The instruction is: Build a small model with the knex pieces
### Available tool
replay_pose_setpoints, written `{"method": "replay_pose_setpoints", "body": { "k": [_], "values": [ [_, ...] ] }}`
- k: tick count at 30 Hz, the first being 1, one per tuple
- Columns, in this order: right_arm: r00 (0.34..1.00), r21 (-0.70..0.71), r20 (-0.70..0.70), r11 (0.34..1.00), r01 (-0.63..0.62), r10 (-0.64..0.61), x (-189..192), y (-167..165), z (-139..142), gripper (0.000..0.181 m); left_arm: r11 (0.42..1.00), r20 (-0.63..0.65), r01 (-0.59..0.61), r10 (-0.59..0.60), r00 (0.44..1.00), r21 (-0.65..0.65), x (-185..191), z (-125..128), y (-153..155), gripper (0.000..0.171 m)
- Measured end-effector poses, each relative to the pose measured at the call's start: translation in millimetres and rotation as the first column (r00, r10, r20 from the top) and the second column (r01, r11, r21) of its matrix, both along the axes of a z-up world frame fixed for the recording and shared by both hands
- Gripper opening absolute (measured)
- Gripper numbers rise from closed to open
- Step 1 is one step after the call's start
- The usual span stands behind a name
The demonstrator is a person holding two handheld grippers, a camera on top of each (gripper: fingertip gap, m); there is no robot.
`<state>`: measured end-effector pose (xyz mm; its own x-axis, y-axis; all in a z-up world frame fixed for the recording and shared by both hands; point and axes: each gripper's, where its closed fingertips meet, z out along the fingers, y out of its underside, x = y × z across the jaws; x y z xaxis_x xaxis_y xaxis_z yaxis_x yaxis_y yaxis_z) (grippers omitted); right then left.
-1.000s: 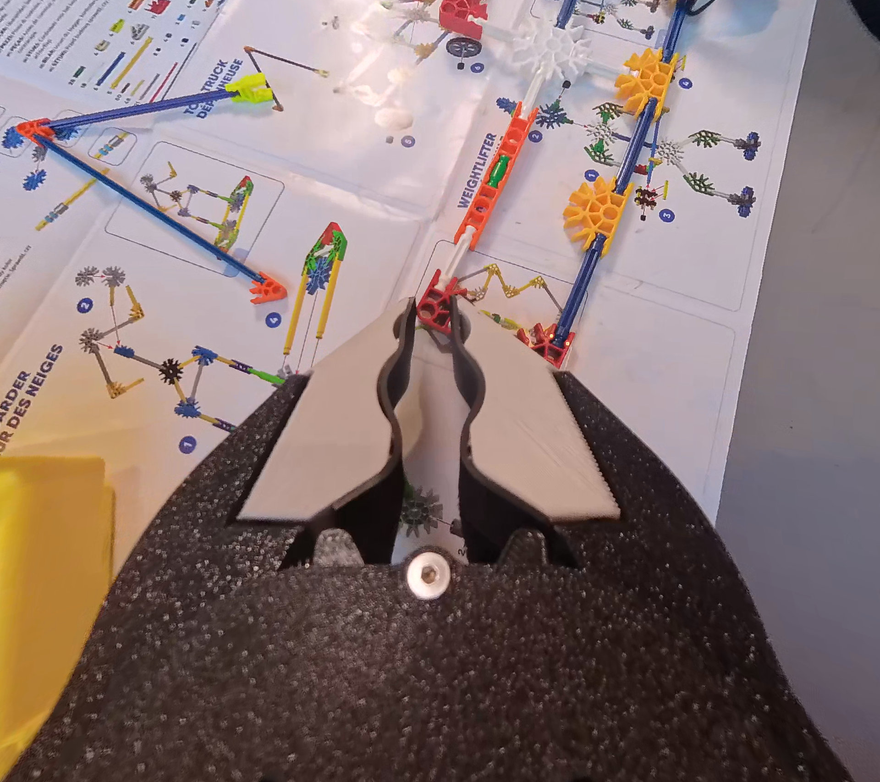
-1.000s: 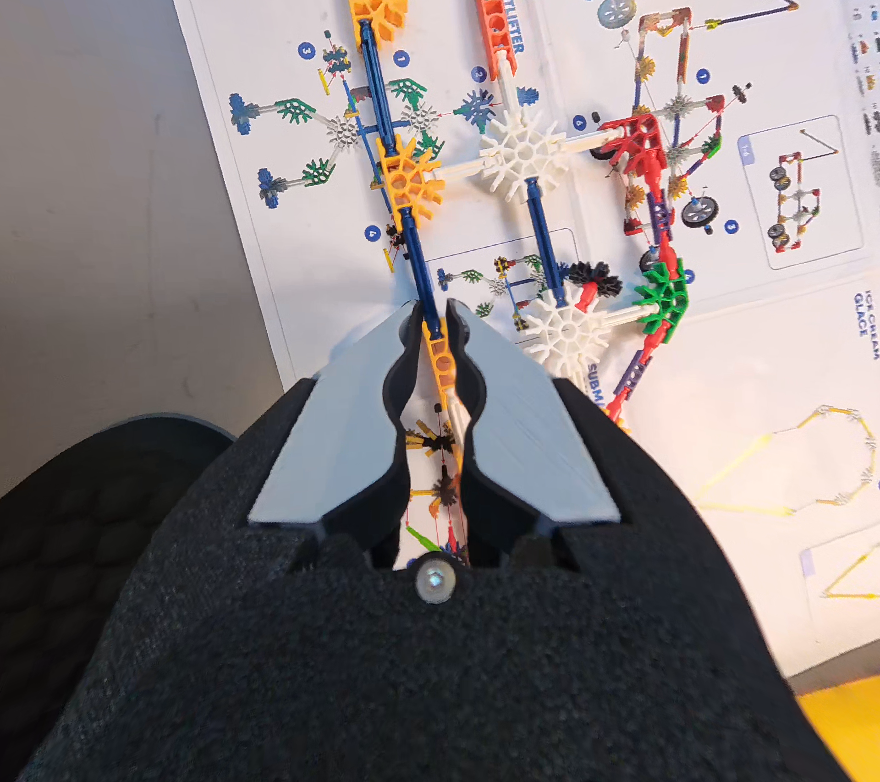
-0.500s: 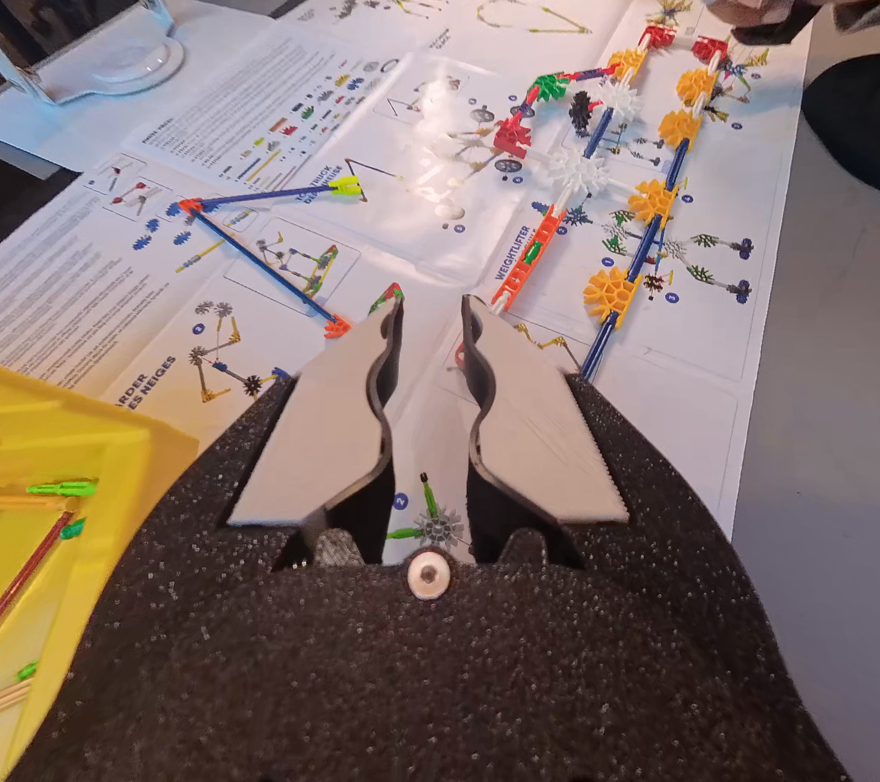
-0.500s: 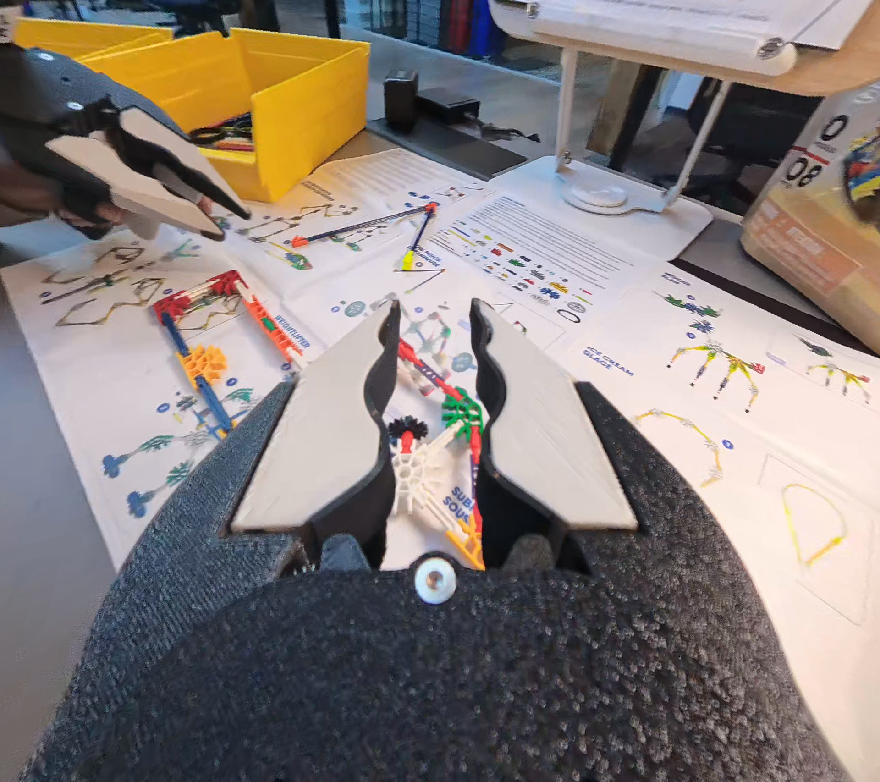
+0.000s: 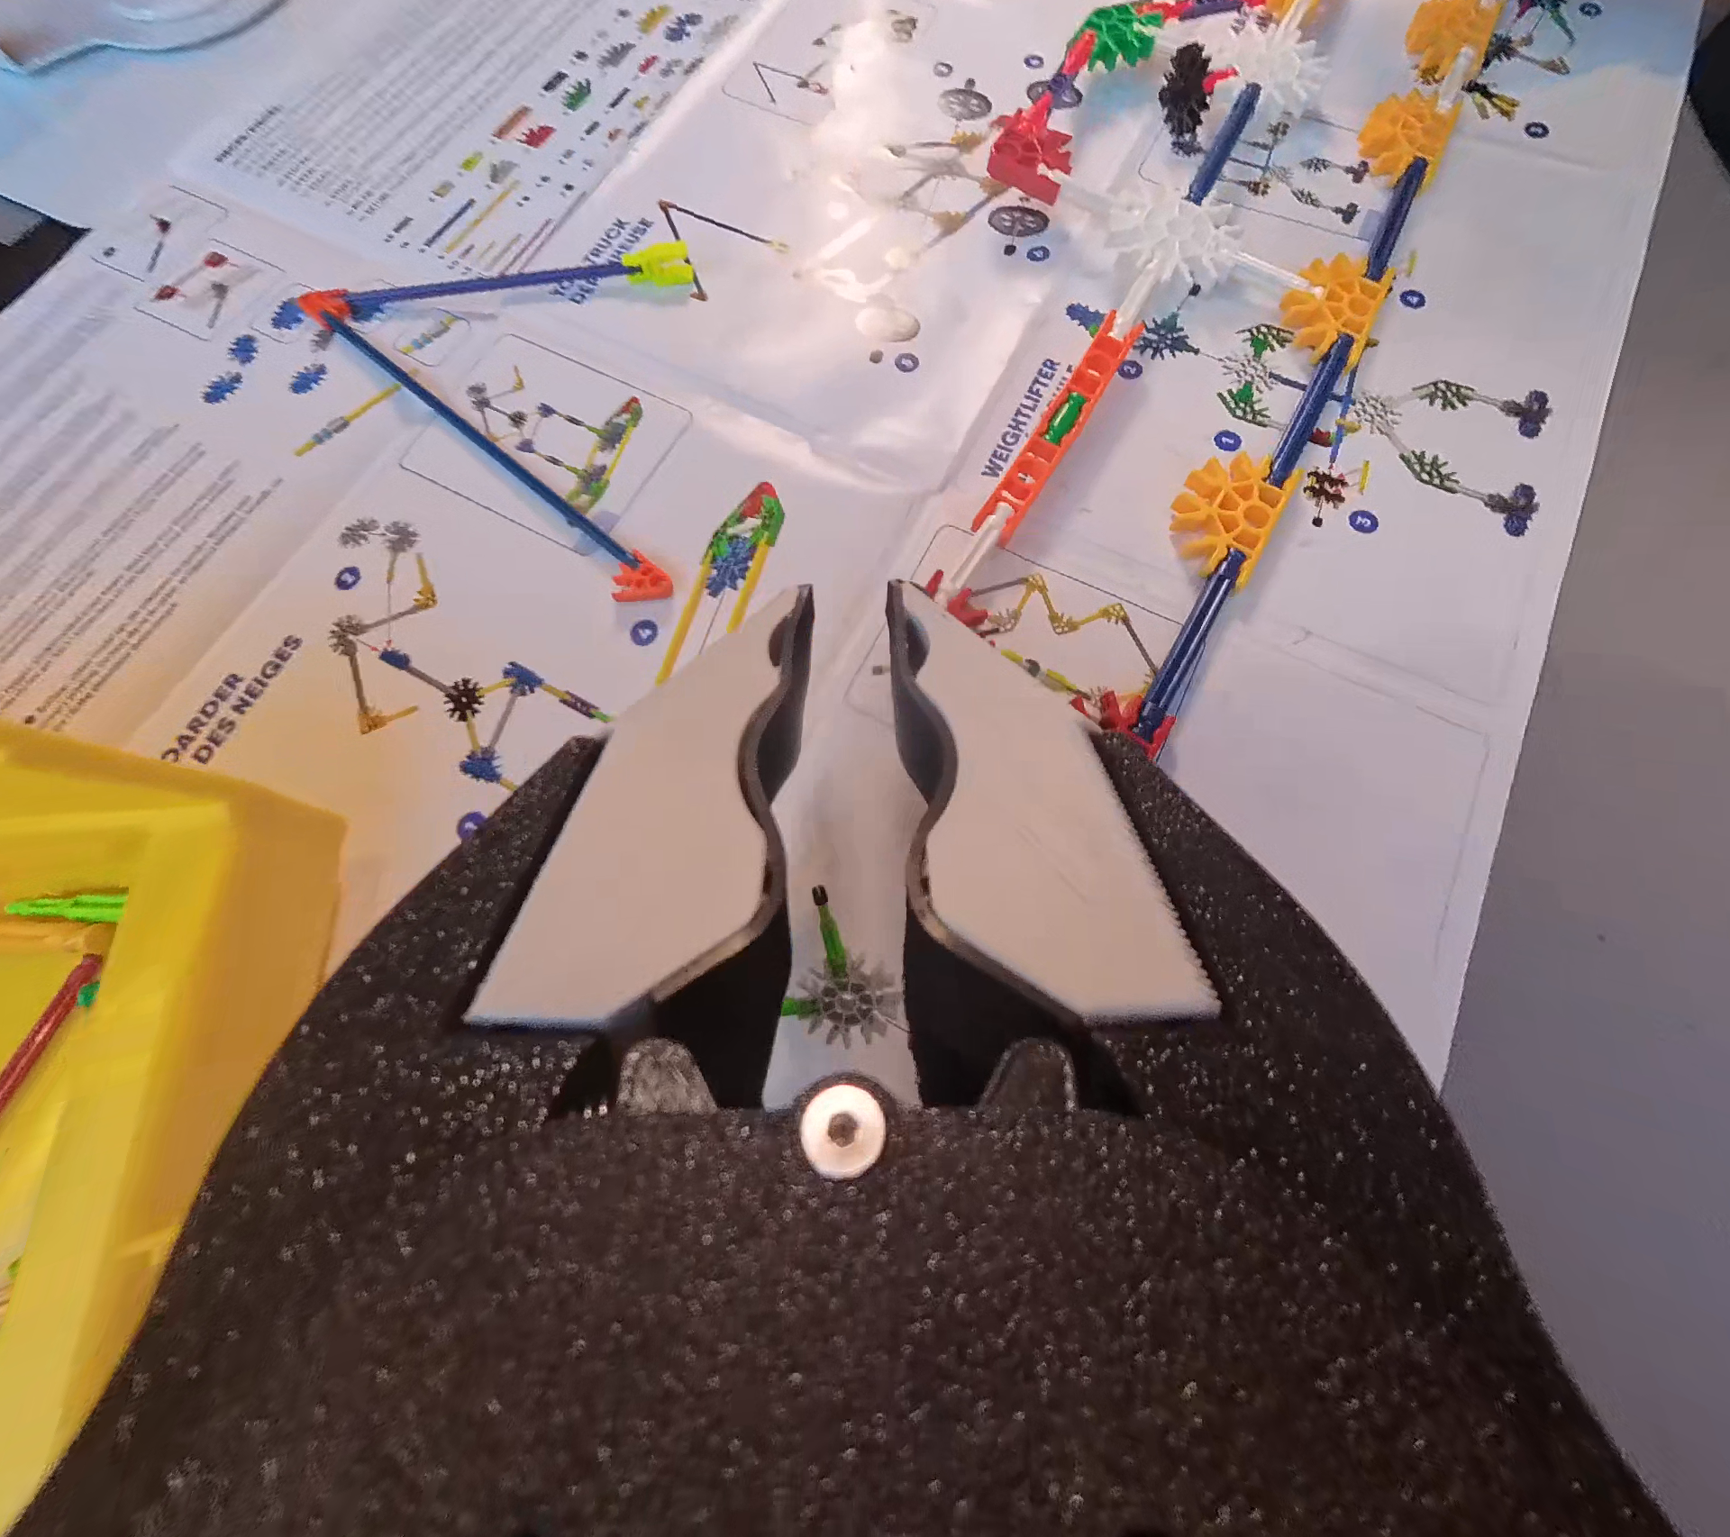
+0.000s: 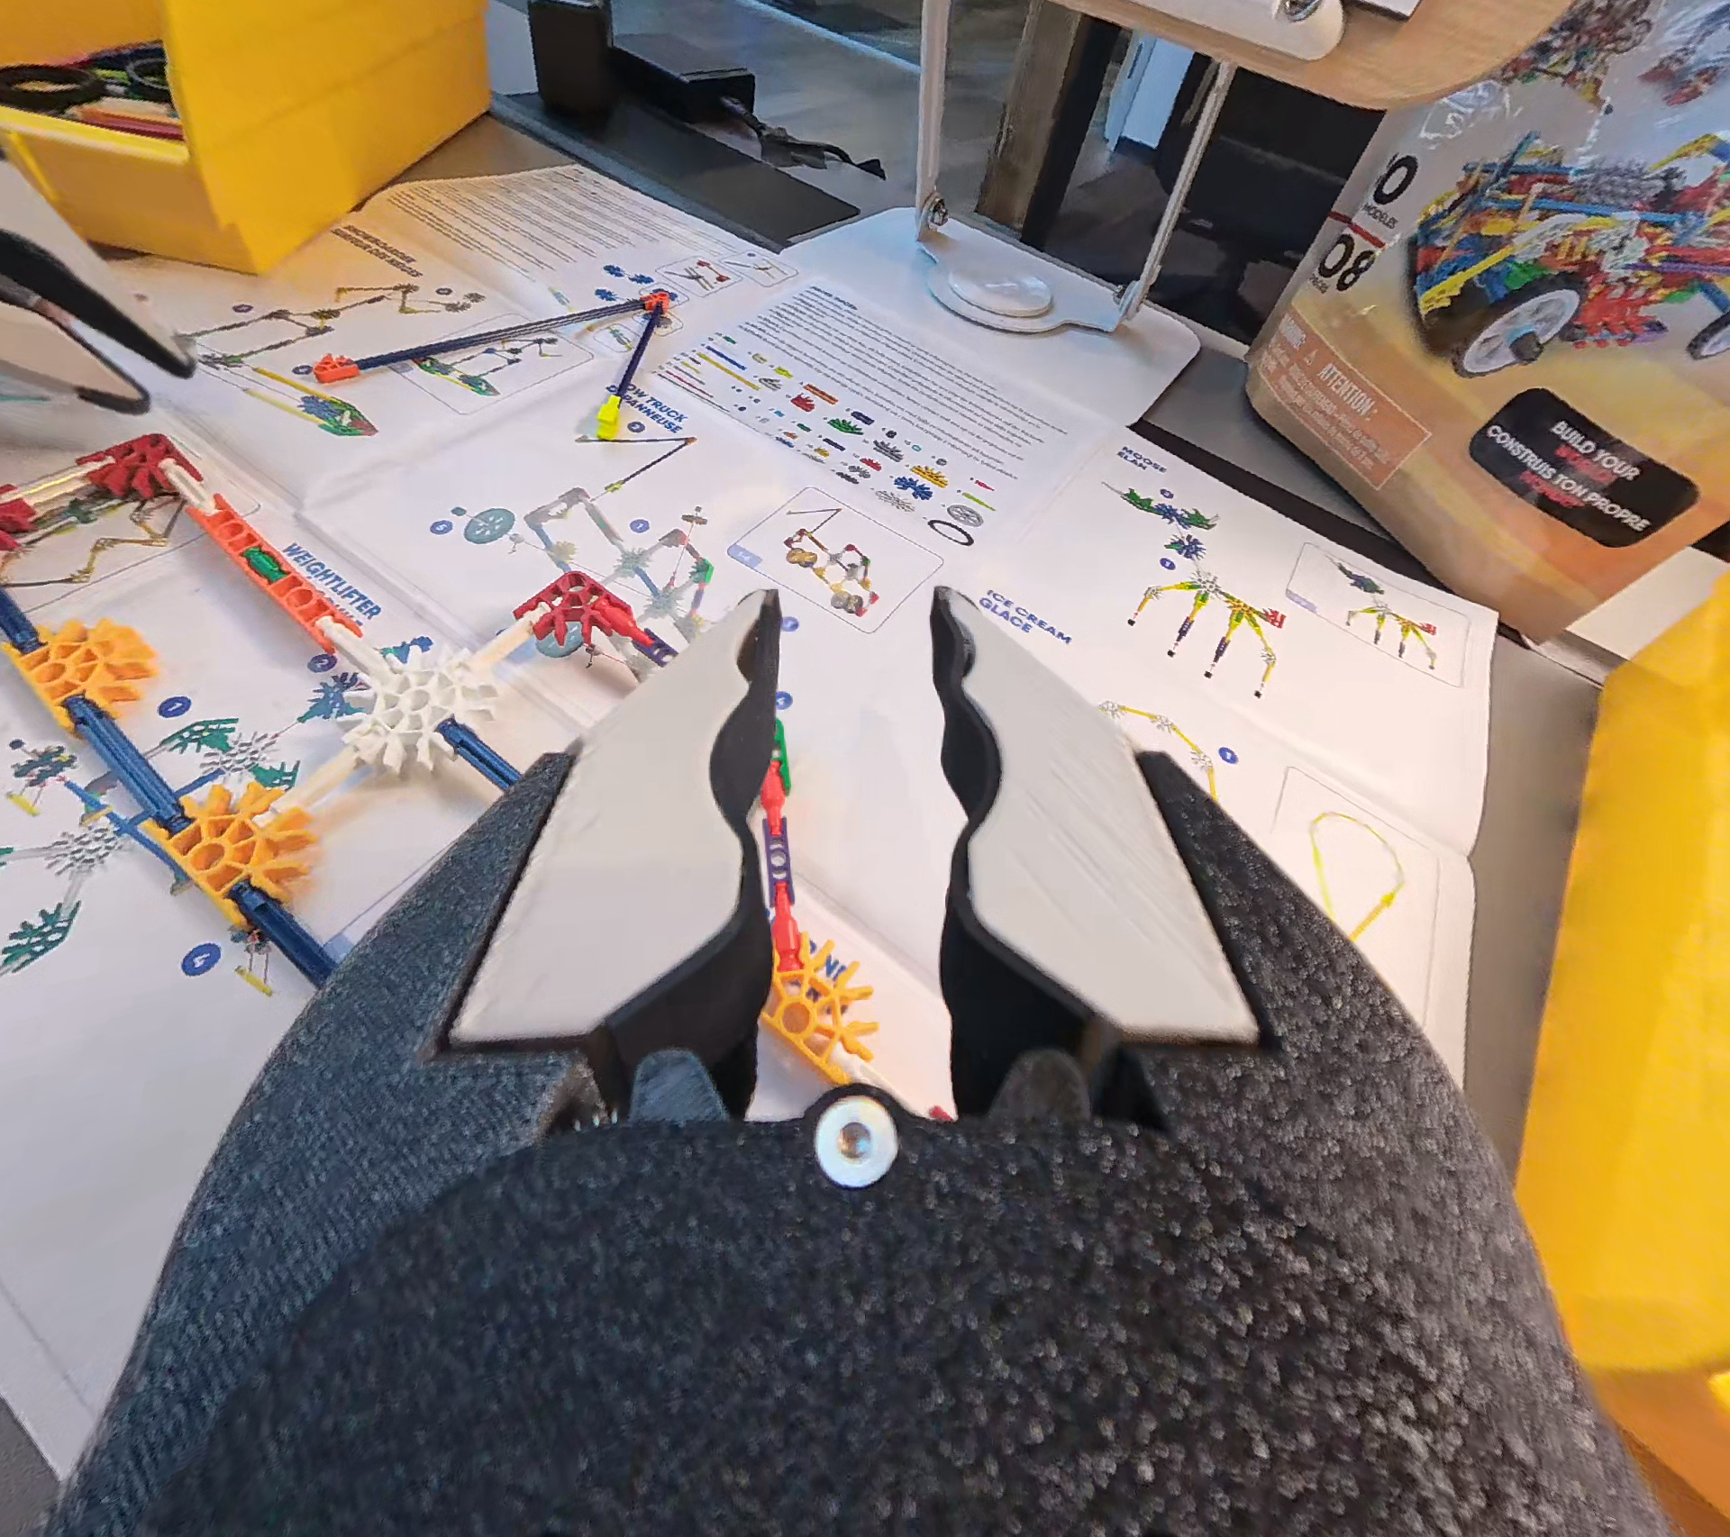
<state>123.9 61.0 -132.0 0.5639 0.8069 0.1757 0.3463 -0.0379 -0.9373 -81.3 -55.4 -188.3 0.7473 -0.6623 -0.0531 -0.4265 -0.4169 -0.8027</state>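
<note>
The left tongs [image 5: 850, 603] hid the red near end of the rod model [image 5: 1245, 331], which lay on the instruction sheet [image 5: 843, 388] on the bench, and the right tongs [image 6: 854, 607] covered its green and black part; the bin [image 5: 140, 930] was cut off at the edge. Both tongs were spread and held nothing. A second before, each had been nearly pressed together at one end of the model, low over it, while now both stood higher and apart from it, the right ones wider than half a second ago.
</note>
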Motion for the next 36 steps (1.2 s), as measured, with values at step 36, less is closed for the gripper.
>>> {"method": "replay_pose_setpoints", "body": {
  "k": [36],
  "values": [
    [1.000, -0.067, 0.008, 0.998, -0.006, 0.007, 3, 3, -13, 0.028, 0.959, 0.154, -0.240, 0.217, 0.964, 0.152, -15, 34, 15, 0.026]
  ]
}}
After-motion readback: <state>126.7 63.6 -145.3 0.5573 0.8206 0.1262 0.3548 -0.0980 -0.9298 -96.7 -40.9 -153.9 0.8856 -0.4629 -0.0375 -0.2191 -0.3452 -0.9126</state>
